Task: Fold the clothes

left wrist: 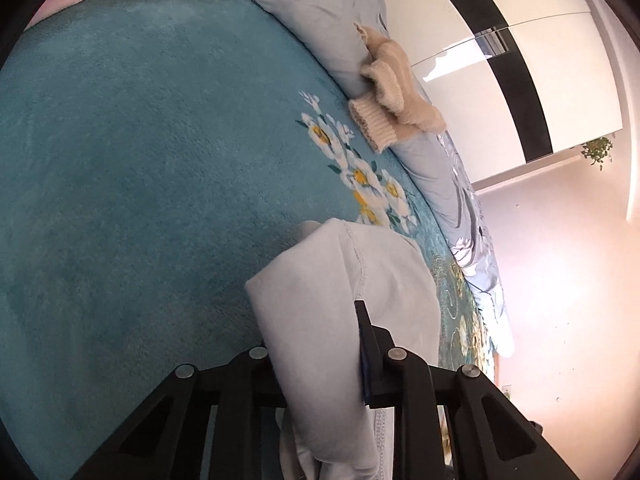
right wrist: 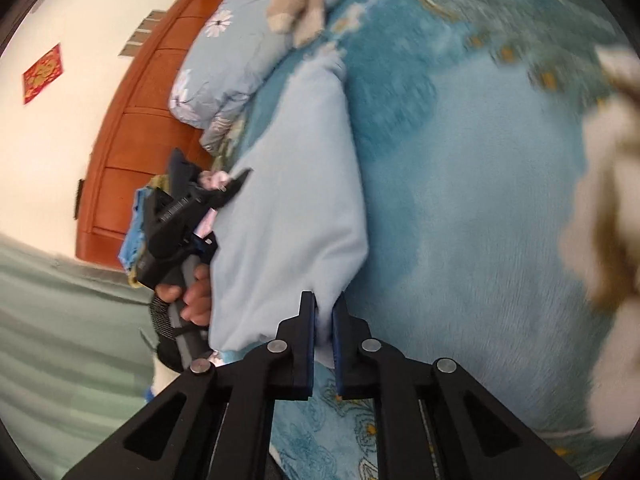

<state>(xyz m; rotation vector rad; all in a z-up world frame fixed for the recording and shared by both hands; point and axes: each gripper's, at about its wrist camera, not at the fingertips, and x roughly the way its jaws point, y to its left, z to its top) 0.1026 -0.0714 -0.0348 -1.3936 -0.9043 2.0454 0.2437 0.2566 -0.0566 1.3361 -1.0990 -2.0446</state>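
The pale grey garment (left wrist: pixel 340 300) lies bunched on the teal blanket (left wrist: pixel 140 180), clamped in both the left gripper (left wrist: pixel 320 344) and right gripper (right wrist: pixel 324 312); a beige sweater (left wrist: pixel 390 92) sits toward one o'clock.

The right gripper (right wrist: pixel 324 316) at six o'clock pinches the lower edge of a pale blue garment (right wrist: pixel 296 208), its jaws nearly together on the cloth. At nine o'clock the left gripper (right wrist: pixel 216 184), held by a hand (right wrist: pixel 196 296), meets the same garment's left edge. The garment lies over a teal floral bed blanket (right wrist: pixel 460 200); a beige fluffy garment (right wrist: pixel 296 4) sits at twelve o'clock.
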